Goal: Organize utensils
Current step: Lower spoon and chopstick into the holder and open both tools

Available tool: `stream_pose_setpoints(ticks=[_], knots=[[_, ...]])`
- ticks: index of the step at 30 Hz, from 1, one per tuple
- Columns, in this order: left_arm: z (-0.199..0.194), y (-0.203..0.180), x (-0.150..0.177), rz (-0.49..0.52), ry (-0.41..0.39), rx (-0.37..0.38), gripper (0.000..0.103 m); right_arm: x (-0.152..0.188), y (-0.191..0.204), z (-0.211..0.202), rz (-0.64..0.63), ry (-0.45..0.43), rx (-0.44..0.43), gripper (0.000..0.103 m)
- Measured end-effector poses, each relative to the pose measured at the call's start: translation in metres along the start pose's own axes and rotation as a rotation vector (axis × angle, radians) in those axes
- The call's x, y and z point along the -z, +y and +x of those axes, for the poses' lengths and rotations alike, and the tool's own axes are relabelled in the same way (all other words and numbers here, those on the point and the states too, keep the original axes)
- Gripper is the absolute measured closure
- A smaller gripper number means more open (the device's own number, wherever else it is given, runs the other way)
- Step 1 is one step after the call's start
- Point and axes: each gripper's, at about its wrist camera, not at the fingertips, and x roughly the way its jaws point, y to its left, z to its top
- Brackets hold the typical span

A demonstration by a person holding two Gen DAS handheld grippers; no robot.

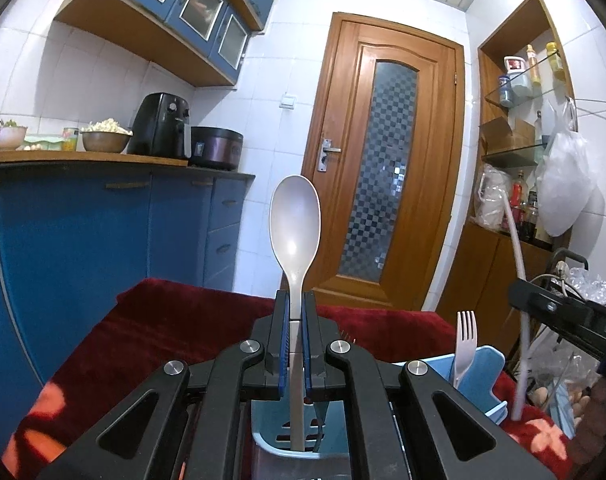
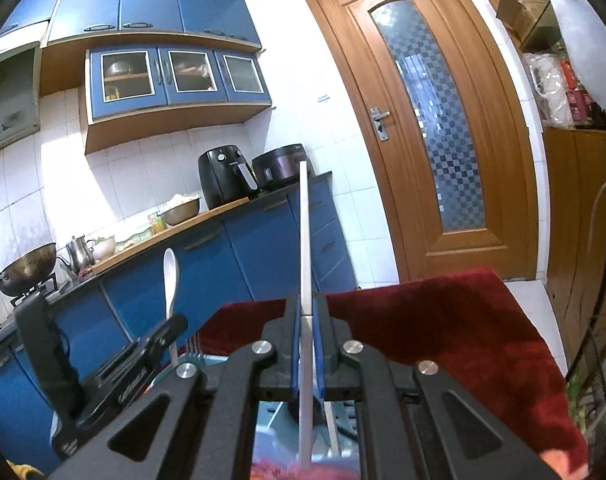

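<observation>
While your left gripper (image 1: 296, 308) is clamped on the handle of a grey spoon (image 1: 295, 220), the spoon stands upright with its bowl straight above the pads and the bowl's hollow facing you. Its handle runs down between the blue pads, and the lower end reaches a pale blue holder (image 1: 299, 442) directly below the gripper; whether the tip rests on the slotted bottom you cannot tell. Just to the right of that gripper a white fork (image 1: 465, 344) stands tines up in a blue part of the holder (image 1: 483, 376).

Your right gripper (image 2: 307, 312) is squeezed tight on a thin white utensil (image 2: 304, 232) seen edge-on, so what kind it is stays unclear. It rises straight above the pads, and its lower end hangs below the gripper. To the left of your right gripper the other gripper shows with the spoon sticking up from it, and a few fork tines (image 2: 193, 344) peek out near it.

A dark red cloth (image 1: 191, 320) lies ahead of both grippers, covering the surface under the holder. Beyond it on the left runs the kitchen counter (image 1: 115, 158), and a wooden door (image 1: 383, 160) stands ahead
</observation>
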Motion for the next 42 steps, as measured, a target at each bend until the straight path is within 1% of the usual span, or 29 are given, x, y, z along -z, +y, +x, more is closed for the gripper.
stream_pose_setpoints(ticks=[4,8,14,16,20,24,25,26,28,30,32,34,39,42], knots=[[0.002,-0.001,0.004,-0.001,0.007,0.007,0.098,0.002,0.0,0.013,-0.03,-0.006,0.018,0.096],[0.002,0.0,0.005,-0.008,0.013,0.009,0.098,0.013,-0.002,0.021,-0.066,0.002,0.047,0.096],[0.0,-0.003,0.006,0.005,0.024,0.006,0.098,0.028,-0.008,0.02,-0.086,0.021,0.065,0.096],[0.0,-0.004,0.008,0.017,0.057,0.008,0.098,0.031,-0.008,0.018,-0.099,0.033,0.07,0.096],[-0.004,-0.006,0.012,0.037,0.089,0.007,0.097,0.034,-0.005,0.014,-0.132,0.051,0.074,0.095],[-0.01,-0.006,0.015,0.038,0.116,0.002,0.096,0.036,-0.005,0.009,-0.113,0.067,0.067,0.095],[-0.012,-0.006,0.016,0.039,0.125,0.007,0.094,0.036,-0.005,0.007,-0.105,0.07,0.066,0.091],[-0.014,-0.006,0.016,0.04,0.126,0.011,0.09,0.037,-0.005,0.005,-0.1,0.07,0.063,0.084],[-0.019,-0.007,0.016,0.044,0.137,0.018,0.084,0.036,-0.005,-0.001,-0.089,0.064,0.06,0.075],[-0.023,-0.006,0.015,0.044,0.146,0.024,0.082,0.034,-0.003,-0.004,-0.08,0.06,0.052,0.073],[-0.029,-0.006,0.014,0.042,0.163,0.017,0.082,0.032,-0.001,-0.01,-0.074,0.057,0.045,0.067],[-0.036,-0.006,0.012,0.035,0.179,0.032,0.082,0.03,0.002,-0.016,-0.066,0.05,0.034,0.063],[-0.053,-0.008,0.008,0.05,0.201,0.049,0.082,0.028,0.008,-0.032,-0.055,0.038,0.024,0.062],[-0.063,-0.009,0.006,0.058,0.21,0.055,0.082,0.029,0.011,-0.039,-0.045,0.045,0.024,0.062]])
